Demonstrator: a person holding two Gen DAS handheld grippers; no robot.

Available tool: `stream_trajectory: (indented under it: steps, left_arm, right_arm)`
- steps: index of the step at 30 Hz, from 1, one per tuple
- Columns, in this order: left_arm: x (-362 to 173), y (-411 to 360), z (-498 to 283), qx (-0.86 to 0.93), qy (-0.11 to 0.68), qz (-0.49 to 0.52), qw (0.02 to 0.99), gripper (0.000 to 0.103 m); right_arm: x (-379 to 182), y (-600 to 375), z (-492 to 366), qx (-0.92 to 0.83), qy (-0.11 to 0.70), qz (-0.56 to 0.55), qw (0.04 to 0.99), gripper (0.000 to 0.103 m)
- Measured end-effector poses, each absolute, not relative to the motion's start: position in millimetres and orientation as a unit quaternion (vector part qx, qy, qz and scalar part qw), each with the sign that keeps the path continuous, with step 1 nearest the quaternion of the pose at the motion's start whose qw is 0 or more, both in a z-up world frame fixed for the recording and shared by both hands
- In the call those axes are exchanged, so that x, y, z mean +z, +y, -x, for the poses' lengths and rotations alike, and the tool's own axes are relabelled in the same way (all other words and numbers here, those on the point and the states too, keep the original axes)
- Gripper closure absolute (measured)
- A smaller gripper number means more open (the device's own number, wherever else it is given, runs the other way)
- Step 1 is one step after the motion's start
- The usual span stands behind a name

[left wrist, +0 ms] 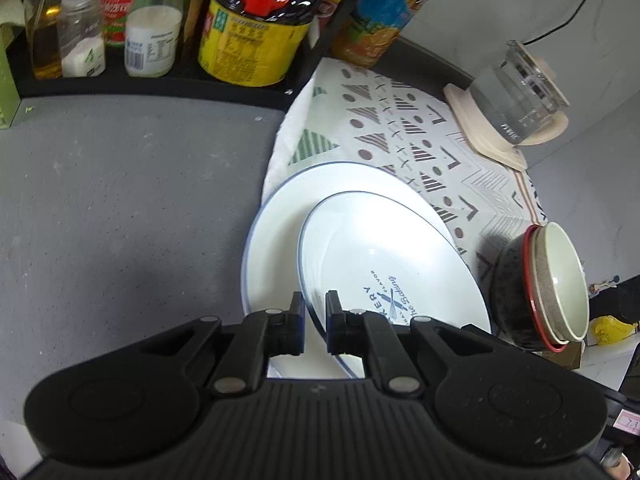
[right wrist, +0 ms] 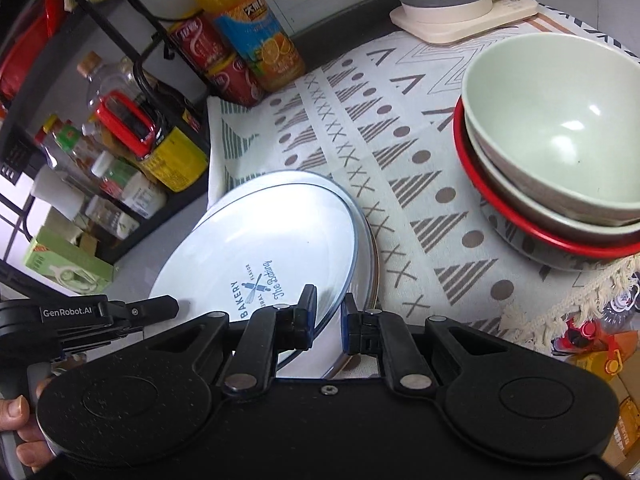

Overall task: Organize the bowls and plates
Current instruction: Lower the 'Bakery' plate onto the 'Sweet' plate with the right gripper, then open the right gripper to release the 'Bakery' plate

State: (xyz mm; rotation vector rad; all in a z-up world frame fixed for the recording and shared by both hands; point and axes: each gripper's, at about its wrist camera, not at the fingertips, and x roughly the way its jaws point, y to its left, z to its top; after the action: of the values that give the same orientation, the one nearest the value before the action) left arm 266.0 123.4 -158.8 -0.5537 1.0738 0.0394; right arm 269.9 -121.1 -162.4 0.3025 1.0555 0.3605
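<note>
The bakery plate (left wrist: 384,276) sits tilted over a larger plate (left wrist: 276,232) at lower centre, on the patterned cloth (right wrist: 400,168). My left gripper (left wrist: 314,312) and right gripper (right wrist: 329,312) each pinch its rim, jaws narrow. Stacked bowls (right wrist: 560,140) stand at right.

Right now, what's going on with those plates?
Both grippers are clamped on the bakery plate: the left gripper on one edge, the right gripper on the other. It's tilted over the bigger plate on the patterned cloth. The bowls sit stacked beside them.
</note>
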Motion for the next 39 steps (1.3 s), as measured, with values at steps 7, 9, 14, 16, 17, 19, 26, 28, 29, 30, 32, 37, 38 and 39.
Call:
stream_trajectory:
  steps: [7, 9, 14, 16, 17, 19, 26, 28, 29, 30, 32, 37, 38, 39]
  left_arm:
    - [-170.3, 126.8, -266.2, 0.027, 0.508, 0.259, 0.821, 0.096]
    - [-172.9, 126.5, -265.9, 0.032, 0.515, 0.256, 0.817, 0.096]
    - [-176.6, 129.4, -265.5, 0.037, 0.516, 0.269, 0.813, 0.096]
    - [-177.0, 128.5, -267.7, 0.035, 0.517, 0.264, 0.813, 0.096]
    - [-176.9, 128.7, -268.8, 0.034, 0.519, 0.263, 0.813, 0.096]
    - [-175.4, 129.9, -270.1, 0.036, 0.520, 0.264, 0.811, 0.095]
    - [-165.0, 133.2, -267.6, 0.036, 0.533, 0.272, 0.800, 0.092]
    - [-162.0, 134.7, -265.3, 0.040, 0.532, 0.274, 0.800, 0.091]
    - [-160.9, 135.2, -264.4, 0.041, 0.533, 0.275, 0.800, 0.091]
    - [-160.0, 135.1, -264.0, 0.041, 0.533, 0.275, 0.799, 0.090]
    - [-158.6, 134.1, -265.3, 0.038, 0.537, 0.275, 0.797, 0.087]
    - [-153.3, 134.3, -263.1, 0.035, 0.535, 0.277, 0.797, 0.084]
    - [-150.9, 134.3, -262.9, 0.035, 0.535, 0.276, 0.798, 0.084]
    - [-147.5, 133.6, -262.7, 0.035, 0.534, 0.274, 0.799, 0.084]
  right_arm:
    - [-170.1, -111.4, -273.4, 0.173, 0.502, -0.129, 0.838, 0.091]
    - [-170.9, -109.1, -275.1, 0.171, 0.502, -0.121, 0.839, 0.091]
    - [-177.4, -106.7, -275.9, 0.167, 0.513, -0.119, 0.833, 0.092]
    - [-178.8, -106.8, -278.2, 0.162, 0.516, -0.125, 0.832, 0.092]
    - [-179.3, -106.5, -279.7, 0.159, 0.517, -0.125, 0.832, 0.092]
    - [-180.5, -104.8, -283.0, 0.154, 0.520, -0.124, 0.831, 0.092]
    - [-182.1, -100.3, -288.4, 0.142, 0.541, -0.136, 0.818, 0.087]
    - [-180.5, -101.7, -287.6, 0.139, 0.545, -0.147, 0.814, 0.083]
    - [-180.0, -102.9, -286.7, 0.136, 0.547, -0.152, 0.812, 0.083]
    - [-179.8, -105.2, -285.8, 0.134, 0.550, -0.161, 0.809, 0.083]
    - [-180.4, -109.7, -284.2, 0.128, 0.554, -0.182, 0.802, 0.083]
    - [-181.4, -117.5, -281.6, 0.110, 0.557, -0.220, 0.793, 0.085]
    - [-181.2, -118.1, -281.2, 0.106, 0.556, -0.223, 0.794, 0.086]
    - [-180.8, -118.9, -280.9, 0.103, 0.556, -0.225, 0.793, 0.087]
